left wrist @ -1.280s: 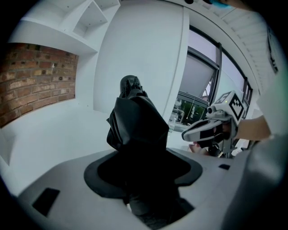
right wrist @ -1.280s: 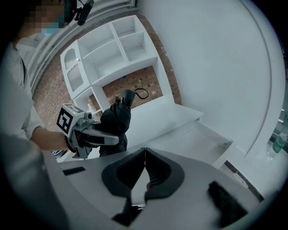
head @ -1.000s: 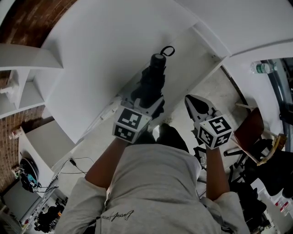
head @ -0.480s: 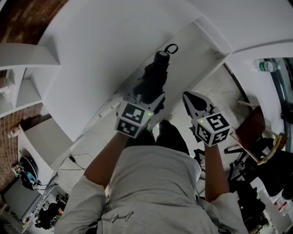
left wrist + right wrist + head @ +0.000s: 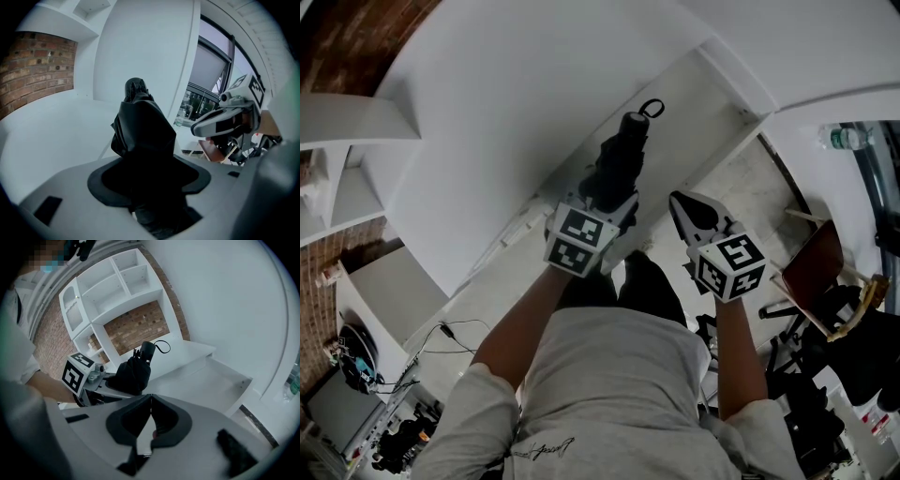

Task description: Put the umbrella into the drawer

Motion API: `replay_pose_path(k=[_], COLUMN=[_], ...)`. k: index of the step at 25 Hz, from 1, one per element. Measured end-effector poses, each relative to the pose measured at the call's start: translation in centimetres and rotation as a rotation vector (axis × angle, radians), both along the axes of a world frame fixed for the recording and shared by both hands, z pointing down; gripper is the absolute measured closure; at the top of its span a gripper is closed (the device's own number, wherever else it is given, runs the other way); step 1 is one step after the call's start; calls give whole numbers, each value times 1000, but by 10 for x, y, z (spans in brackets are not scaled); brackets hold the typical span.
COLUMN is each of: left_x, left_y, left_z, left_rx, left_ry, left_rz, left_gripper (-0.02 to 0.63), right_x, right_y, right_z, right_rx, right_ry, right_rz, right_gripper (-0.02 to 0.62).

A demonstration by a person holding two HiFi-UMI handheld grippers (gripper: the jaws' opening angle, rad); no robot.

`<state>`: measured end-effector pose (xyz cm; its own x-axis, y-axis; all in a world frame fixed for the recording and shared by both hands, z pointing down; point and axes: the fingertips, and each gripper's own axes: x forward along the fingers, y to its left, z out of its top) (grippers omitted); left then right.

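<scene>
A folded black umbrella (image 5: 617, 167) with a wrist loop at its handle end hangs over the open white drawer (image 5: 733, 82). My left gripper (image 5: 605, 202) is shut on the umbrella's folded cloth, and the handle points away from me. In the left gripper view the umbrella (image 5: 143, 131) fills the space between the jaws of the left gripper (image 5: 150, 187). My right gripper (image 5: 680, 202) is beside it on the right, shut and holding nothing. The right gripper view shows its jaws meeting at the right gripper (image 5: 150, 399), with the umbrella (image 5: 135, 372) to its left above the drawer (image 5: 211, 376).
A white shelf unit (image 5: 352, 187) stands at the left against a brick wall (image 5: 136, 326). A water bottle (image 5: 839, 139) and a brown chair (image 5: 811, 267) are at the right. Cables (image 5: 441, 336) lie on the floor at the lower left.
My left gripper has sunk a little toward the drawer with the umbrella in it. The right gripper has dropped slightly beside it and stays shut.
</scene>
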<state>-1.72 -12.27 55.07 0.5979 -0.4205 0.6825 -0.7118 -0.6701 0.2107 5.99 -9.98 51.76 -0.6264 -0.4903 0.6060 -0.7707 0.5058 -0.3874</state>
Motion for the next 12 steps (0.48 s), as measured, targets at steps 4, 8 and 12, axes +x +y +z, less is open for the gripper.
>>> replay_pose_path(k=[4,8,12], left_x=[4,8,8], left_y=[-1,-2,-5], left_z=[12,26,38], left_rx=[-14,-25,-39], left_ry=[-16,-37,-48], left_rz=[22,43,42], left_gripper=[324,325,325], right_x=[-2,-3,-4], right_y=[1,2,3], right_z=[4,9,12], right_rx=[-9,-17,-25], right_ry=[0,-1,-1], right_rz=[-4,-7,-5], right_gripper=[568,568,568])
